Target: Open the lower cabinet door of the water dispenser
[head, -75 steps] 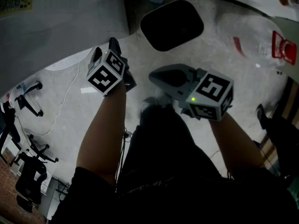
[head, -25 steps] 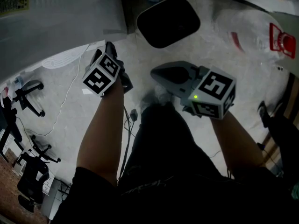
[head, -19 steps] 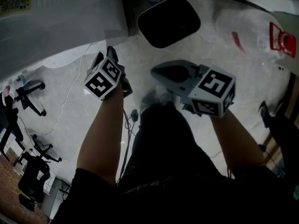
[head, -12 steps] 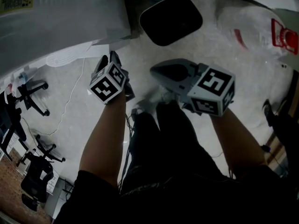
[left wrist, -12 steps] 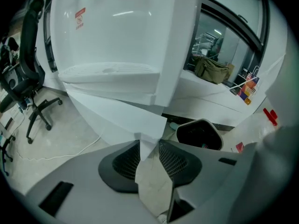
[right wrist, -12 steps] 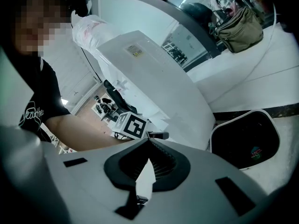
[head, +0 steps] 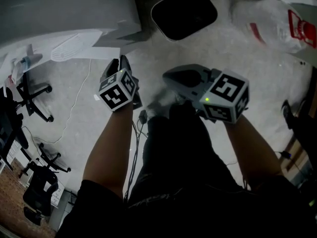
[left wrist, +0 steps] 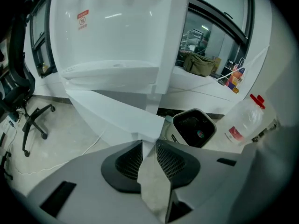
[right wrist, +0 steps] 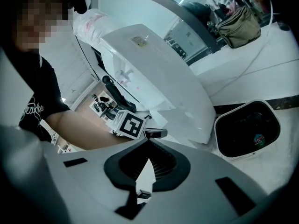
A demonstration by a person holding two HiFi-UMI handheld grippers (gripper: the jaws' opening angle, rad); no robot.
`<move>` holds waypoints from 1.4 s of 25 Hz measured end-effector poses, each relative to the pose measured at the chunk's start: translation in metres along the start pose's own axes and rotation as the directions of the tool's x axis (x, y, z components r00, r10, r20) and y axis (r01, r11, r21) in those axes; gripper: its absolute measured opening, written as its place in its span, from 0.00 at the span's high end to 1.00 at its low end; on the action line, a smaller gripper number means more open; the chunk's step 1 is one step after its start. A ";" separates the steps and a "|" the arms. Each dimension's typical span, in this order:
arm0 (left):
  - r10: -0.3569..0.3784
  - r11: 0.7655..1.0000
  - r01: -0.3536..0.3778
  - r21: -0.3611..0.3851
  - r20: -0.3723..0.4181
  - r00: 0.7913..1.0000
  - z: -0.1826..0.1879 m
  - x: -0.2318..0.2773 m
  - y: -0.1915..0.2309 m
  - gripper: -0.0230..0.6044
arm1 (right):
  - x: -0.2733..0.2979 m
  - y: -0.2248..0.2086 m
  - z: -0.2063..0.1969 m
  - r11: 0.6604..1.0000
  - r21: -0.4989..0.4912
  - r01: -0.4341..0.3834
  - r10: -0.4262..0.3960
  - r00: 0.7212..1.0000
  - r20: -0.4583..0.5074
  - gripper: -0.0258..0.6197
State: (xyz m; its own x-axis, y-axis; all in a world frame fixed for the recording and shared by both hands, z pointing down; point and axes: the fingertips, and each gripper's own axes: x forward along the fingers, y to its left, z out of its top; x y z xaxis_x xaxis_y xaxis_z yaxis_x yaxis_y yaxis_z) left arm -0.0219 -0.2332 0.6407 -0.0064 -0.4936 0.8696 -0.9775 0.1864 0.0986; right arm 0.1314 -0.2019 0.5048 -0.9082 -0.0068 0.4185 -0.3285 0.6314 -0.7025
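**Head view.** No writing can be read here. A red label [head: 297,21] is seen on the one clear plastic bottle [head: 267,19] at the far right, but its print is too blurred. One bin [head: 178,19] with a black inside is set on the floor between that bottle and the white water dispenser [head: 64,9] at the far left. The lower cabinet door [head: 106,52] is swung out from the dispenser's foot. The left gripper [head: 120,63] is held just on the near side of its edge. The right gripper [head: 167,77] is kept apart to the right. Two marker cubes are counted, one on each gripper. At least three office chairs [head: 32,89] are spread at the left.

**Left gripper view.** A red sticker [left wrist: 82,20] with a prohibition sign is borne on the dispenser's front, and its words are not legible. The jaws have just been closing and are left a narrow way apart. The door's lower corner is seen right at their tips, but whether the pads press on it cannot be told. In the bin a small coloured thing is seen, too small to name. The bottle is capped in red.

**Right gripper view.** The jaws are brought together at the tips, with nothing between them. A small top label [right wrist: 139,41] on the dispenser cannot be read. One olive bag [right wrist: 238,24] is set on the far ledge.
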 end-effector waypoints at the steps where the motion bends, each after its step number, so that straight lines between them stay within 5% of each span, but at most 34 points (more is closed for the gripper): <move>1: -0.008 1.000 0.008 0.016 -0.005 1.000 -0.003 -0.002 0.002 0.81 | 0.002 0.005 0.001 1.000 -0.003 0.000 0.000 1.000 0.001 0.94; 18: -0.140 0.967 0.152 0.203 -0.074 0.987 -0.046 -0.031 0.038 0.81 | 0.039 0.074 -0.021 0.998 -0.021 0.062 -0.061 0.997 0.036 0.94; 35: -0.209 0.874 0.258 0.412 -0.160 0.965 -0.083 -0.057 0.085 0.81 | 0.082 0.134 -0.054 0.991 0.018 0.135 -0.136 0.988 0.076 0.94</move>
State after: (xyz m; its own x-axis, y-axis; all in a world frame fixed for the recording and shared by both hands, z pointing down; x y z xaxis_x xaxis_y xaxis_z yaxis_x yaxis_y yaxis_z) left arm -0.0871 -0.1189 0.6401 0.2317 -0.3791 0.8959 -0.9429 -0.3140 0.1110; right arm 0.0269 -0.0763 0.4758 -0.8721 -0.1519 0.4651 -0.4530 0.6102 -0.6500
